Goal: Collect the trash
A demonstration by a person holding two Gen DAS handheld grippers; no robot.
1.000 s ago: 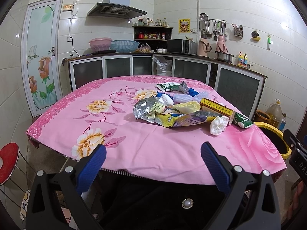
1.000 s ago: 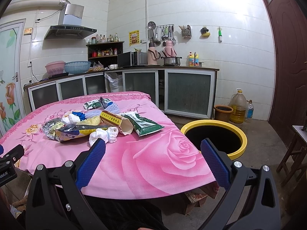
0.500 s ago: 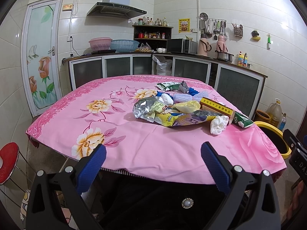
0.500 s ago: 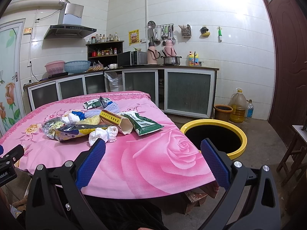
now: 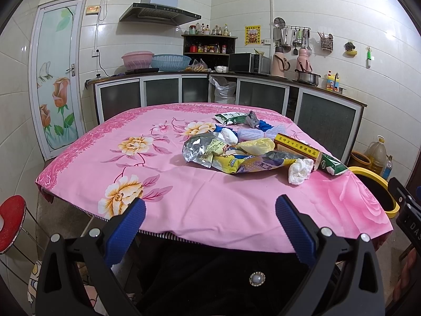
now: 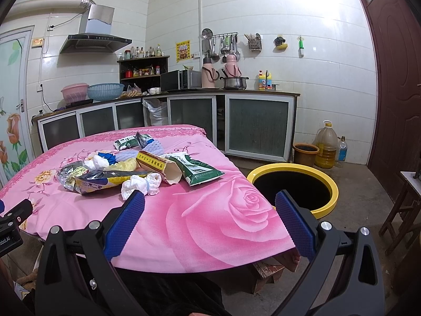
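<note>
A heap of trash lies on the pink flowered tablecloth (image 5: 147,173): a silver foil bag (image 5: 200,146), a yellow-blue wrapper (image 5: 252,164), a crumpled white tissue (image 5: 300,171), a yellow box (image 5: 297,147) and a green-white packet (image 5: 332,164). The right wrist view shows the same tissue (image 6: 142,184), box (image 6: 160,167) and green packet (image 6: 200,169). A yellow-rimmed black bin (image 6: 294,184) stands on the floor right of the table. My left gripper (image 5: 210,226) is open at the table's near edge. My right gripper (image 6: 210,222) is open too, near the front right corner. Neither holds anything.
Kitchen counters (image 6: 236,97) with cabinets run along the far walls. An oil jug (image 6: 326,144) and a brown pot (image 6: 305,152) stand by the wall. A red stool (image 5: 10,221) is at the left, a wooden stool (image 6: 405,205) at the right.
</note>
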